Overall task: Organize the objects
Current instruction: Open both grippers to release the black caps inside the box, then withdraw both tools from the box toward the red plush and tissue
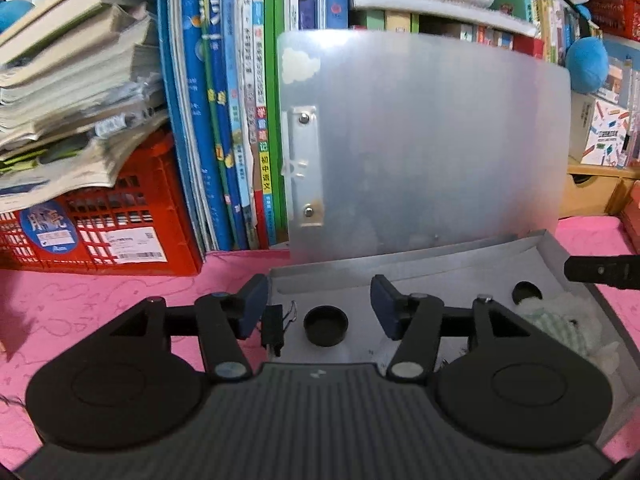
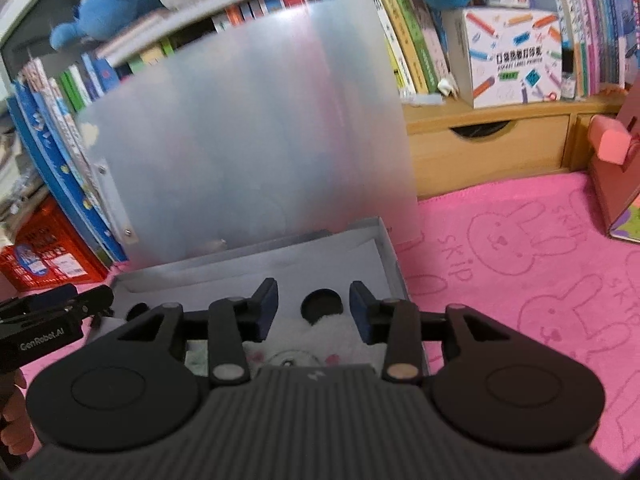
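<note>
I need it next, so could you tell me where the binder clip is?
The binder clip lies in the grey box, at its left end in the left wrist view, beside the black cap.

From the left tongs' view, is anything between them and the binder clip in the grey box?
Nothing visible does. The black binder clip lies in the grey box just inside the left pad; the left tongs stand open, empty, above a black cap.

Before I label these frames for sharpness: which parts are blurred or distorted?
Left wrist view: book stack at left smeared, shelf lines bowed by the fisheye, translucent clipboard hazy. Right wrist view: clipboard and blue plush soft, corners dark.
</note>
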### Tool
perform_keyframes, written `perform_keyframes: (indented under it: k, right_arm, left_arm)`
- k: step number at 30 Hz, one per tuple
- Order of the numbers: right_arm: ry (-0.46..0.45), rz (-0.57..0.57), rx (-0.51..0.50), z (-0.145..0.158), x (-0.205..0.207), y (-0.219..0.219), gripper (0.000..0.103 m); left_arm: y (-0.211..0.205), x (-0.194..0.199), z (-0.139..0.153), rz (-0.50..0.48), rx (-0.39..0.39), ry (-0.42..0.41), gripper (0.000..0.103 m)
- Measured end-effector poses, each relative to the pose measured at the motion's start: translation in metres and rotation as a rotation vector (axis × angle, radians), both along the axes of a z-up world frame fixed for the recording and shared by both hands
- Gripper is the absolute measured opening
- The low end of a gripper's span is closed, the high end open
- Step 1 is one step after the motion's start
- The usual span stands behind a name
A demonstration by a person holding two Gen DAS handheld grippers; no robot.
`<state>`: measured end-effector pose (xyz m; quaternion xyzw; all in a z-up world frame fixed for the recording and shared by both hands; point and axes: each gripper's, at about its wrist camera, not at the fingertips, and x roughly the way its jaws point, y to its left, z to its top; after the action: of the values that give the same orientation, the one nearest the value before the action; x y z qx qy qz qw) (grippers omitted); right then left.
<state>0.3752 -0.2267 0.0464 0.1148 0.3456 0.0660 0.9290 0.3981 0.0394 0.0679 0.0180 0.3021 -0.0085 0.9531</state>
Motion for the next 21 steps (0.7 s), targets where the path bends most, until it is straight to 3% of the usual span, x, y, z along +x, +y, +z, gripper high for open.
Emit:
perform_keyframes:
  k: [11,21]
  right_arm:
    - [-0.071,0.032,-0.02,0.021,-0.071,0.006,0.064]
    - [-0.089,0.077,0.019,0.016,-0.146,0.016,0.067]
  left_arm:
    - [-0.002,-0.07,0.017,-0.03,0.017,-0.038,0.067]
    - [-0.007,-0.147,0.02,-0.087,0.003,-0.068,0.068]
